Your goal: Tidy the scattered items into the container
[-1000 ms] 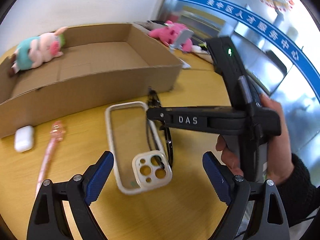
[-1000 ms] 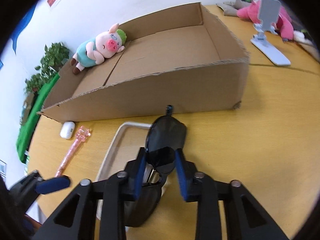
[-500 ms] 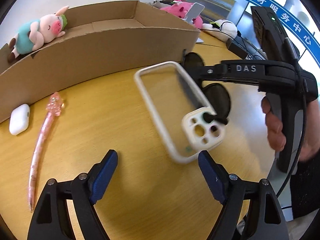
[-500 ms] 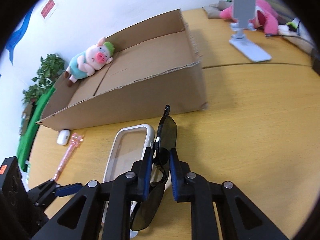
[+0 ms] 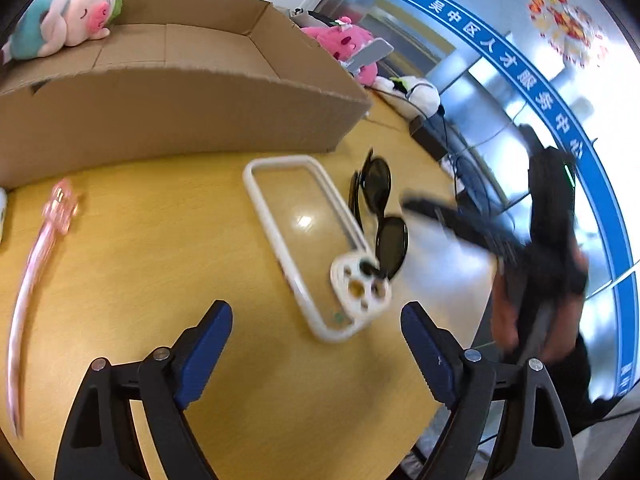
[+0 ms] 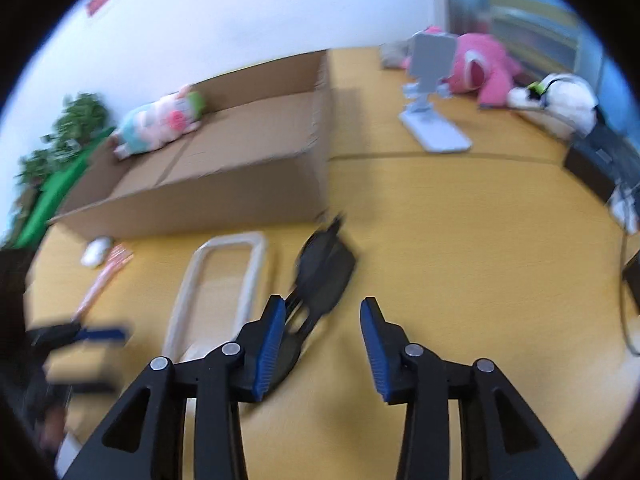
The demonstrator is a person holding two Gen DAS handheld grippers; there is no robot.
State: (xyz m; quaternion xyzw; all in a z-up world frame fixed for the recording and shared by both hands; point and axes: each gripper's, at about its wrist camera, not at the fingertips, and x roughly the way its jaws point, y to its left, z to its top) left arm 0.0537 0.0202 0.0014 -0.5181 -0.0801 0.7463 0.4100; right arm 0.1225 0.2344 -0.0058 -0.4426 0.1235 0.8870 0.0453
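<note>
2 tongs, both spread wide and holding nothing: left gripper [image 5: 316, 344], right gripper [image 6: 323, 338]. Sunglasses [image 5: 382, 216] lie on the yellow table [image 5: 160, 264], touching the phone case [image 5: 308, 240], just ahead of the right gripper. Cardboard box [image 5: 168, 112] stands behind; pink pen [image 5: 36, 264] lies left.

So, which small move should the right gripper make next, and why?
Probably close the right gripper again on the sunglasses. Its fingers are open and hold nothing, while the sunglasses lie on the table beside the phone case, outside the cardboard box. The left gripper is open too, hovering nearer the phone case.
</note>
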